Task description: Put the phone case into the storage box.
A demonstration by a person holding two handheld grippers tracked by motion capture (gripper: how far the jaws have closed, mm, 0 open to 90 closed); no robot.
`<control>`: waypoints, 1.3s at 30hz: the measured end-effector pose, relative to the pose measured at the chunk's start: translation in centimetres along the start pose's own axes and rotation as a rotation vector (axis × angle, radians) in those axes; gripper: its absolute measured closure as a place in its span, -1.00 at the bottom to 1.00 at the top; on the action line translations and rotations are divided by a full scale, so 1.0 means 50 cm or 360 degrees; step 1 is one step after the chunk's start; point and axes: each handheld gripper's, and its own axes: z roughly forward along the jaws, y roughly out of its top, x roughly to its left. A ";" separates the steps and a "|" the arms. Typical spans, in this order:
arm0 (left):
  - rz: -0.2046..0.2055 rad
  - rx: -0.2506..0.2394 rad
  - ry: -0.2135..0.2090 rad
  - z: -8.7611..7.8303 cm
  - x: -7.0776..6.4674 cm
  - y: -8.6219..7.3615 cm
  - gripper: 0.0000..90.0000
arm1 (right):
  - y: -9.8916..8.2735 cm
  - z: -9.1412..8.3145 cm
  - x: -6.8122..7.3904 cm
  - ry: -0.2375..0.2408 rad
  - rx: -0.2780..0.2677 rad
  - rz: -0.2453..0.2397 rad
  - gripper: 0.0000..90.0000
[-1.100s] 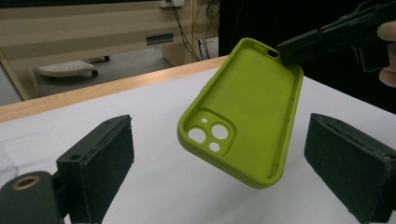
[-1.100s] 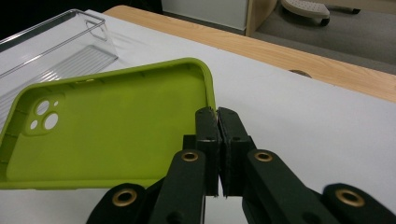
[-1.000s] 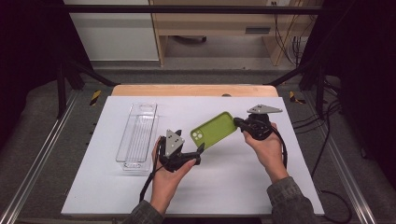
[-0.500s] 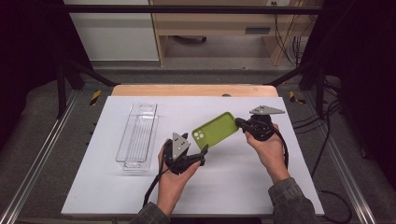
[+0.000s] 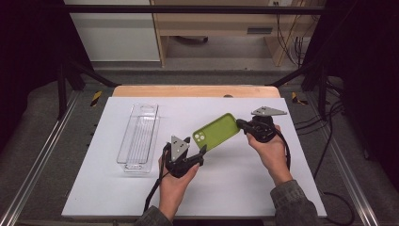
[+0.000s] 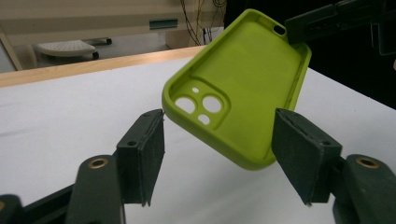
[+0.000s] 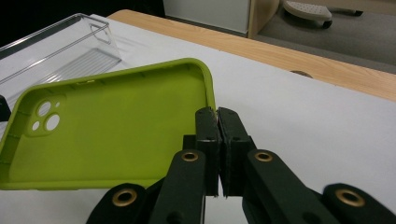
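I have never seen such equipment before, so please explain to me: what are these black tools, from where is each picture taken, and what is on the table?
A person sits at a white table and holds a hand tool in each hand. Each tool is a gripper with two black jaws and a small camera on it.

The wide picture comes from a fixed camera above the person. The other two come from the cameras on the grippers, looking along their jaws.

The right gripper is shut on the rim of a green phone case and holds it tilted above the table. The left gripper has just been closing its jaws; the case's camera-hole end is between them, but the pads do not press on it yet.

A clear plastic tray lies on the table to the left.
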 end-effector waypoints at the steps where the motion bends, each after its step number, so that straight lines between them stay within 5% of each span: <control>1: 0.0004 0.0010 -0.0011 0.001 0.000 -0.003 -0.20 | 0.000 0.000 0.000 -0.0001 -0.0002 -0.0001 0.96; 17: -0.0131 0.0017 -0.0067 0.004 0.002 -0.003 0.01 | 0.004 -0.003 0.001 -0.0006 -0.0011 0.0002 0.96; 39: -0.0208 0.0008 -0.0027 0.010 0.016 0.002 -0.07 | 0.007 0.003 0.007 0.0009 -0.0023 -0.0005 0.96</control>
